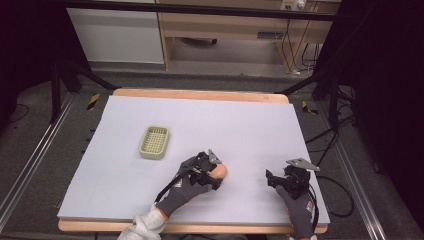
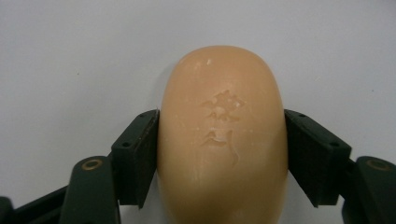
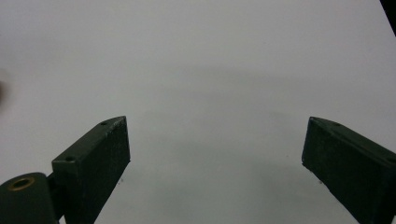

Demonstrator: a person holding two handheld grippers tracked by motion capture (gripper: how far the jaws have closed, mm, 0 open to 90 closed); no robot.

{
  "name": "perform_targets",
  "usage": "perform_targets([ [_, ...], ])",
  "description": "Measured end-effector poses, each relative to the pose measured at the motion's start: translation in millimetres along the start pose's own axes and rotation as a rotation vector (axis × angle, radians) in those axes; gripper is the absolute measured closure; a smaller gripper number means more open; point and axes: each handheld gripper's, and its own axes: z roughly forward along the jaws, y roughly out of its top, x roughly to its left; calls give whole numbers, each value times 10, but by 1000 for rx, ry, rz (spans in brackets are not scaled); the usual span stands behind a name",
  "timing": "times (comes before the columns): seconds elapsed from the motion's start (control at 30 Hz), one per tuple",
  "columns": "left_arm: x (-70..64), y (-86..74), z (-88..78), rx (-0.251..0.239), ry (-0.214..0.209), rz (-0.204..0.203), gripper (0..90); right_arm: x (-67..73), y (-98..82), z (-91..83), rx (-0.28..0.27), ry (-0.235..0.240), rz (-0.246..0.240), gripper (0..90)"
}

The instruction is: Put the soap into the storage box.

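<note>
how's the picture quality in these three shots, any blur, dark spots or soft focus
High view: the white table sheet is evenly lit, the surroundings fall into near black. Left gripper view: the soap is sharp at its stamped mark, softer and shaded at the bottom edge, pinched by the left claw. Right gripper view: the right claw is dark, with a soft shadow on the sheet.

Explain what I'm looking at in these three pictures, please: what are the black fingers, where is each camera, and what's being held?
No robot arm here: a person in grey gloves holds a hand-held gripper in each hand. The high view looks down on the white table. The other two cameras ride on the grippers. The left gripper has its fingers pressed on both sides of a peach soap bar. The right gripper is open over bare table, holding nothing. A pale green soap dish sits farther back on the left.
</note>
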Motion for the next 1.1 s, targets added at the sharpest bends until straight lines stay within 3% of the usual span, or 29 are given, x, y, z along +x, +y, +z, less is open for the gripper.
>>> perform_targets([
  [0.57, -24, 2, -39, -17, 9, -1, 316, 4, -7, -2, 4, 6, -2, 80],
  [0.77, -2, 12, -171, -32, 0, 7, 317, 5, -9, -7, 4, 4, 4, 80],
  [1.1, 81, -65, -357, -60, 18, -23, 317, -13, -9, -11, 0, -2, 4, 80],
])
